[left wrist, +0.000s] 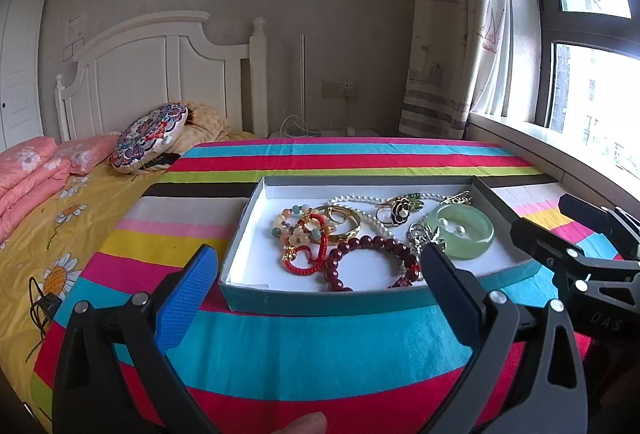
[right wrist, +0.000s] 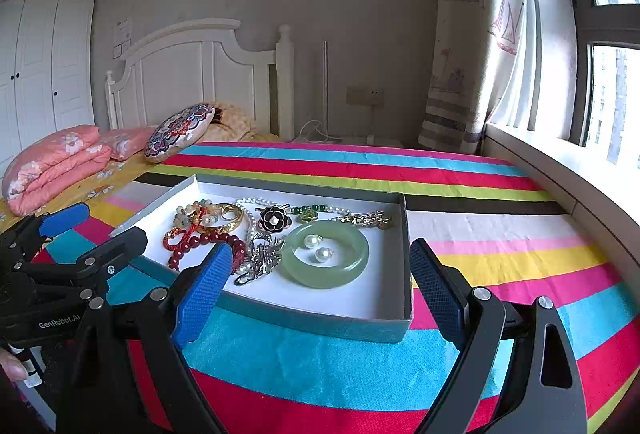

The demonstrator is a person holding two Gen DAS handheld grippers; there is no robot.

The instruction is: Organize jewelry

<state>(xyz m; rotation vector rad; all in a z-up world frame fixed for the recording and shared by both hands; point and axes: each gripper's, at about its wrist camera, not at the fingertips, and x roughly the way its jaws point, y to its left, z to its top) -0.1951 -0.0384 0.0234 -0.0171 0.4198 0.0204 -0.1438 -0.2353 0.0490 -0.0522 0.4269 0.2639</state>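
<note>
A shallow teal box (left wrist: 320, 300) (right wrist: 320, 322) with a white floor lies on the striped cloth and holds a heap of jewelry. In it are a green jade bangle (left wrist: 478, 246) (right wrist: 296, 270) ringing two pearl earrings (right wrist: 316, 248), a dark red bead bracelet (left wrist: 360, 244) (right wrist: 200, 238), a gold bangle (left wrist: 348, 222), a red cord bracelet (left wrist: 308, 266), a pearl necklace (left wrist: 360, 199), a black flower ring (left wrist: 400, 210) and a silver brooch (right wrist: 260, 254). My left gripper (left wrist: 320, 258) (right wrist: 114, 224) hovers open at the box's near left. My right gripper (right wrist: 322, 254) (left wrist: 552, 218) is open at its near right. Neither holds anything.
The striped cloth (left wrist: 320, 346) covers a bed beside a yellow flowered sheet (left wrist: 48, 234), a folded pink quilt (right wrist: 56, 166) and a round patterned cushion (left wrist: 150, 138). A window sill (right wrist: 560, 170) runs along the right. A thumb (left wrist: 308, 424) shows at the bottom edge.
</note>
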